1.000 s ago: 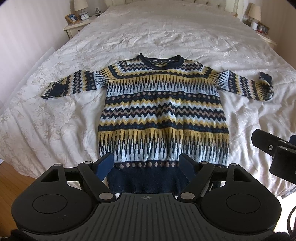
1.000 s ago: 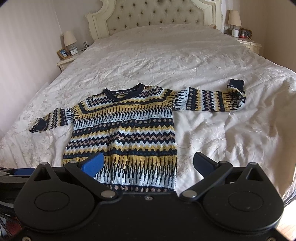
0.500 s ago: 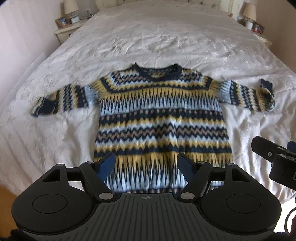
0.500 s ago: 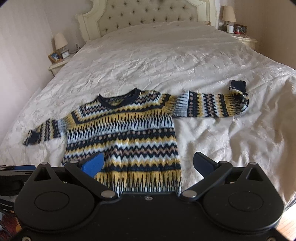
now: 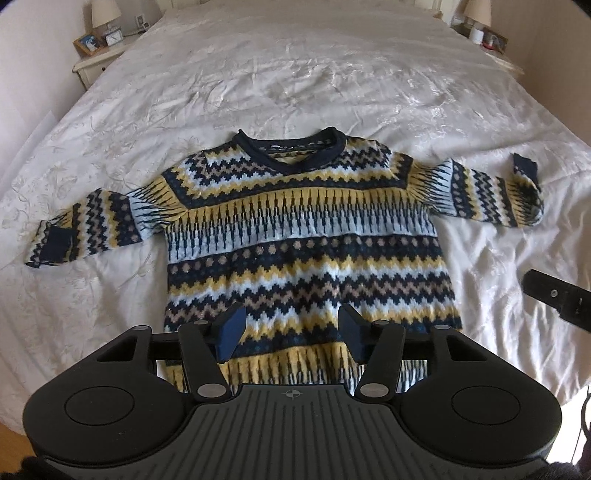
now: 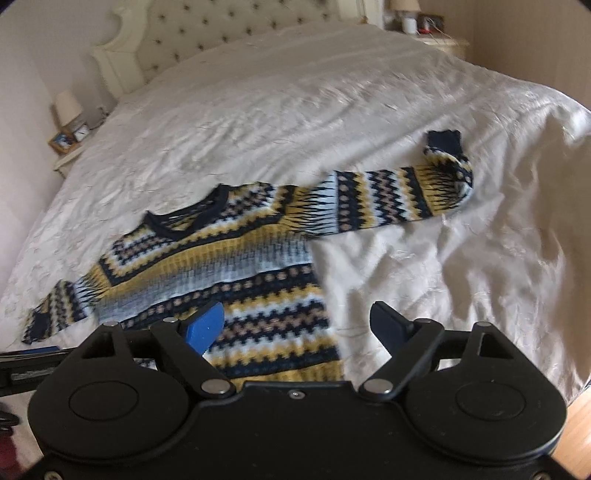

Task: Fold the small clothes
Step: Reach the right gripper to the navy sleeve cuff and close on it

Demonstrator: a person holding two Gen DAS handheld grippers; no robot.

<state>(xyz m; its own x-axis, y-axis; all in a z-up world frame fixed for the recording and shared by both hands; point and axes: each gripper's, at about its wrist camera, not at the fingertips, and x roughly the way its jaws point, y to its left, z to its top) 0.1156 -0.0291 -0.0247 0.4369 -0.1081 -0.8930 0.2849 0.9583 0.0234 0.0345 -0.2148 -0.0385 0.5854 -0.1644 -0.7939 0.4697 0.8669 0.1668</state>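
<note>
One rumpled white bedspread (image 5: 295, 74) under a patterned sweater (image 5: 306, 229), tufted headboard (image 6: 221, 33) behind.

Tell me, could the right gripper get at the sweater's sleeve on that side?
Probably yes. The sleeve lies flat on the bedspread ahead of the right gripper, nothing between; its closing jaws hold nothing.

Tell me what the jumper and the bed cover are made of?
Jumper: looks like knitted wool or a wool-like yarn, matte and fuzzy, with stepped zigzag patterns typical of knitting. Bed cover: seemingly a thin, satiny woven fabric; it shines softly and holds fine crinkles. Exact fibres can't be told.
</note>
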